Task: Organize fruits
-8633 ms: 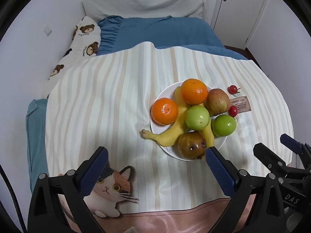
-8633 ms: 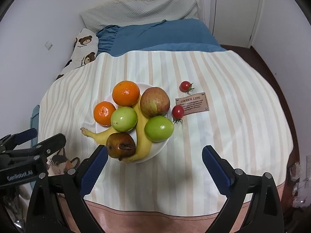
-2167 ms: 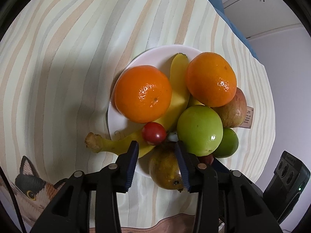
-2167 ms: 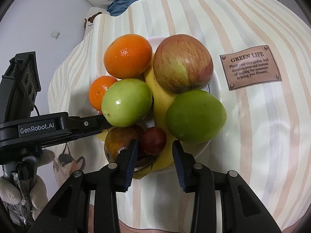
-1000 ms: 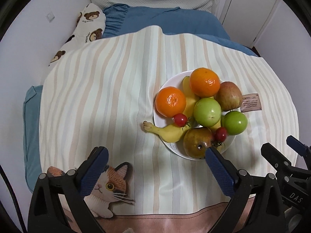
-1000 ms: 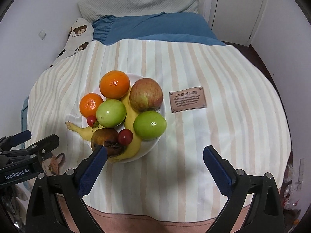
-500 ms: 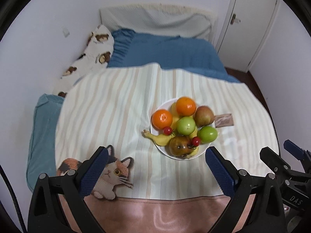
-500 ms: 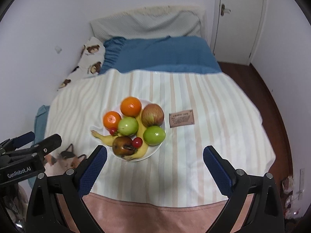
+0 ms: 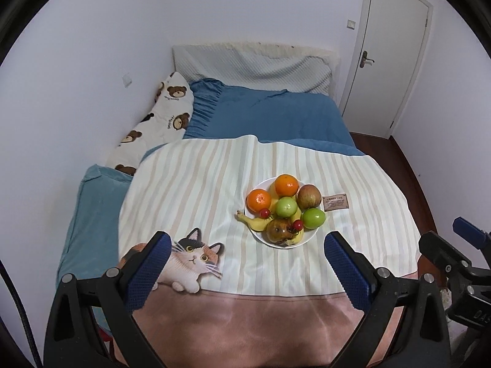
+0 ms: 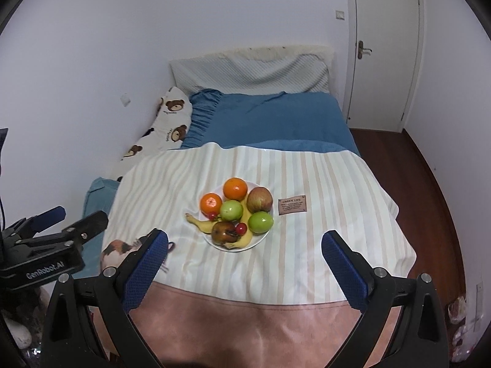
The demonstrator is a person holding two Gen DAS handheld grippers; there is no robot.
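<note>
my left tool [image 9: 245, 263] spread, empty | my right tool [image 10: 244, 262] spread, empty | fruit piled on plate [image 9: 310, 236] on bed | tomatoes [image 9: 297, 223] soft, roll easily: I'd pinch lightly across the middle

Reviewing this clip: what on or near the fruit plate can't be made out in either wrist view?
- Brown label text: too small in both views.
- Bananas: mostly covered by other fruit, count unclear.
- Plate centre: hidden under fruit.
- Cat print: right view, partly behind the right gripper's finger.
</note>
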